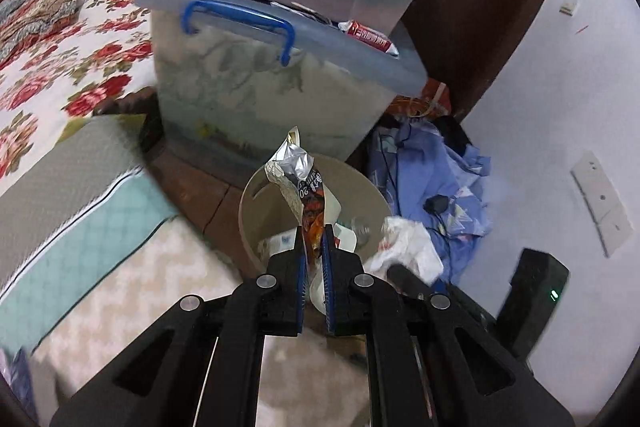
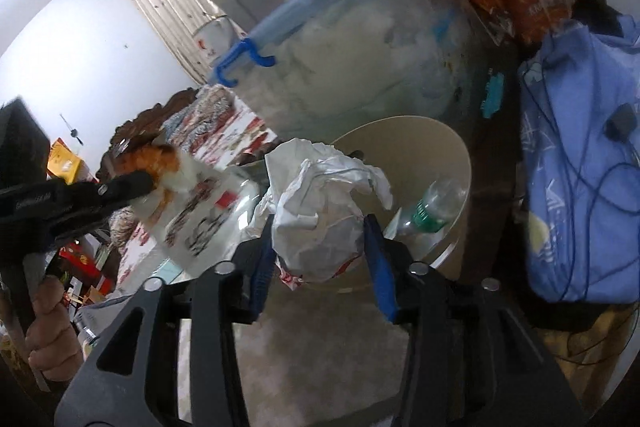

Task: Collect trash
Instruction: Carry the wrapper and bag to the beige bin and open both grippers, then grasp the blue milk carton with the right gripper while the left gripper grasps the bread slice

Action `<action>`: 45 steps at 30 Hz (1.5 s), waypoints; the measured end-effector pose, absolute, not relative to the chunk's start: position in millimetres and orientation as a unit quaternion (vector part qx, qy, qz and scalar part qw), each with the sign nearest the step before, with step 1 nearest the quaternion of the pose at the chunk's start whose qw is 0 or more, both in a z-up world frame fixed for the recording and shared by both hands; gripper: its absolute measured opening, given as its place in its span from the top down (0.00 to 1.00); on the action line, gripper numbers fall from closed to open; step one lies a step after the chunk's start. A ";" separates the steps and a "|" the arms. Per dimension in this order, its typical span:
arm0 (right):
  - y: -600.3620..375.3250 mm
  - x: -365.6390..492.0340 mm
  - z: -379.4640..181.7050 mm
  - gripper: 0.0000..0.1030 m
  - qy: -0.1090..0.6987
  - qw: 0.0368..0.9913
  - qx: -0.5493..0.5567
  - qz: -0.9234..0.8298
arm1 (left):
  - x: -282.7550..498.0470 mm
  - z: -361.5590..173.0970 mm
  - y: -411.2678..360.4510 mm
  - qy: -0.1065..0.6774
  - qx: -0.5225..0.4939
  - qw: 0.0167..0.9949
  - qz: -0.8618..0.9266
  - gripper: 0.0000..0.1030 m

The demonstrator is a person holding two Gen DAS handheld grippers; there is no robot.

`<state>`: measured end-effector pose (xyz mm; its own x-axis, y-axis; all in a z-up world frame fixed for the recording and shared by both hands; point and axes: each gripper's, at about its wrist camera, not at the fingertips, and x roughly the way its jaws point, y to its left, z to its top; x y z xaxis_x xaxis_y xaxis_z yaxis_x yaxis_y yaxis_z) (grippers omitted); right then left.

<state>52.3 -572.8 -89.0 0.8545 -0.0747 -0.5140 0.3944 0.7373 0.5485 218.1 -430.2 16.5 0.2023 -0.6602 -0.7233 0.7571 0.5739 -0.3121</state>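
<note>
While both hands carry a load, the collecting looks well under way but not finished. The left tool (image 1: pixel 316 231) is pinched together on a snack wrapper (image 1: pixel 298 171), a long foil piece with silver lining and orange print that sticks up and forward from between the blue pads. The right tool (image 2: pixel 320 247) is clamped on a crumpled white plastic bag (image 2: pixel 320 203), a bulky wad that fills the gap between its fingers and spills over the top.

And there's the bin (image 1: pixel 256 199), a round beige one on the floor, sitting right at the foot of the big storage box (image 1: pixel 272 95) with the blue handle. From the left wrist view the wrapper hangs over the bin's mouth, its held end right above the opening. From the right wrist view the bag sits in front of the near rim of the bin (image 2: pixel 456 147), close to it, though I can't tell whether it is fully over the opening.

Something is already in there: a clear plastic bottle (image 2: pixel 432 203) with a green cap lies inside, along with some pale scraps. So part of the job seems done, and my read is that two releases are what's left for these pieces.

Blue clothing (image 2: pixel 576 163) with a black cable draped across it is heaped just beside the bin; whether more trash is still lying around, these views don't show.
</note>
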 end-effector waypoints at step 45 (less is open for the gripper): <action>-239.4 175.9 -33.5 0.08 0.333 0.931 0.092 0.121 | 132.5 7.0 19.2 0.420 -0.160 0.850 -0.276 0.53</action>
<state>175.9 -239.4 -33.5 0.7496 0.2861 -0.5969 -0.1638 0.9539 0.2515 132.5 19.2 7.0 0.4958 -0.6029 -0.6251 0.3344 0.7968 -0.5032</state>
